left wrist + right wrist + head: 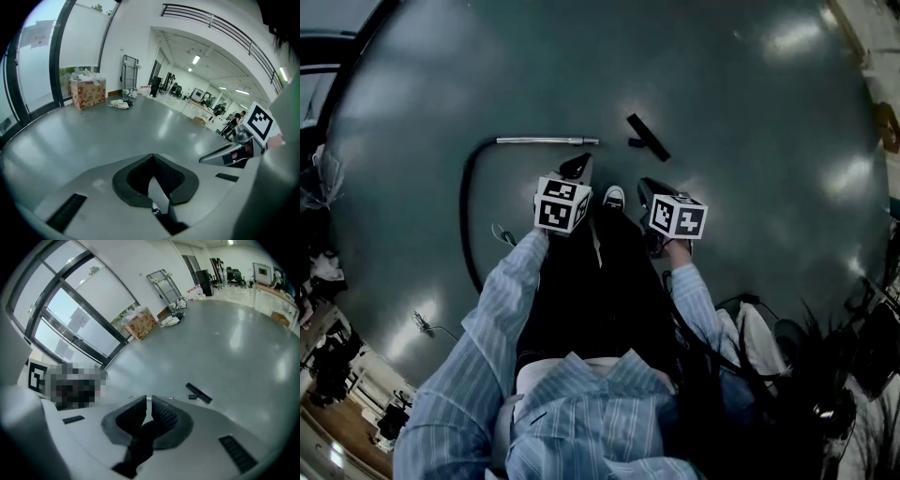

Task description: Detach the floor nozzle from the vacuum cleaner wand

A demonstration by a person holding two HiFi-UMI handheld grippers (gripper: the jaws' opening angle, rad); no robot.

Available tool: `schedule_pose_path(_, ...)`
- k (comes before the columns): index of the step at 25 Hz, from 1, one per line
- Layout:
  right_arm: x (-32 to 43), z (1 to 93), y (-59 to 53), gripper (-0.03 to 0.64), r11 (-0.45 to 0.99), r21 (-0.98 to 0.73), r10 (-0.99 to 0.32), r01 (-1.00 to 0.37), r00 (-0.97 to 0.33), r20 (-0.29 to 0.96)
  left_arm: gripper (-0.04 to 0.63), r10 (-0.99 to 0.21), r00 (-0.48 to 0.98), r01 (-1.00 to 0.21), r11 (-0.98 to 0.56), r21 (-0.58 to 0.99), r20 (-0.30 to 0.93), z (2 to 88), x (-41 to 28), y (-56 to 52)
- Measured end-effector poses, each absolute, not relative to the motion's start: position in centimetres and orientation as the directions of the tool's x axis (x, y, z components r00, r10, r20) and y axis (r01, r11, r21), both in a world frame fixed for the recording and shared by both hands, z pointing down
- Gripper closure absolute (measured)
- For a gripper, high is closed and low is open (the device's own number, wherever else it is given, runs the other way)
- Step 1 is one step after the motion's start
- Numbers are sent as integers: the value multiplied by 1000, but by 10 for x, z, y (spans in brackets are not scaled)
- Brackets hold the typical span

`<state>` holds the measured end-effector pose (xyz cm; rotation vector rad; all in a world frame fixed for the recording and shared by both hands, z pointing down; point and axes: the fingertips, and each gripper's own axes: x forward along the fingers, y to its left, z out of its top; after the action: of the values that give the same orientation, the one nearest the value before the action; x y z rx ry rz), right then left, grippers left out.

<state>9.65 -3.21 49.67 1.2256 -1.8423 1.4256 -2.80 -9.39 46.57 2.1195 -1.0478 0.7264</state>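
Note:
In the head view a silver vacuum wand point(546, 141) lies on the grey floor, with its black hose point(466, 217) curving off its left end toward me. The black floor nozzle point(648, 137) lies by itself to the right of the wand's tip, a gap between them. It also shows in the right gripper view as the nozzle point(198, 393) beyond the jaws. My left gripper point(578, 169) and right gripper point(648, 191) are held above the floor in front of me, nearer than both parts. Both are shut with nothing between the jaws, as the left gripper point(153, 157) and right gripper point(148, 400) show up close.
My shoe point(614, 197) stands between the two grippers. A cardboard box point(87, 93), a pile of rags point(121, 103) and a metal rack point(129, 70) stand by the window wall. Cables and dark clutter point(825, 375) crowd the floor at my right, and equipment point(328, 366) at the left.

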Motion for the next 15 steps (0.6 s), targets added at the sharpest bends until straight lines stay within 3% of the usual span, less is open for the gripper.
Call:
schedule_pose_path(9,105,410,-21,577,128,-459,-406,-879,-469,785,589,-518,494,-853,-445,273,698,380,-34,-37)
schedule_pose_path(15,108,384,13,577,170,-466,-393,-868,-494,776,589,-608,495,-868,-382,318,621,335,-32,-14)
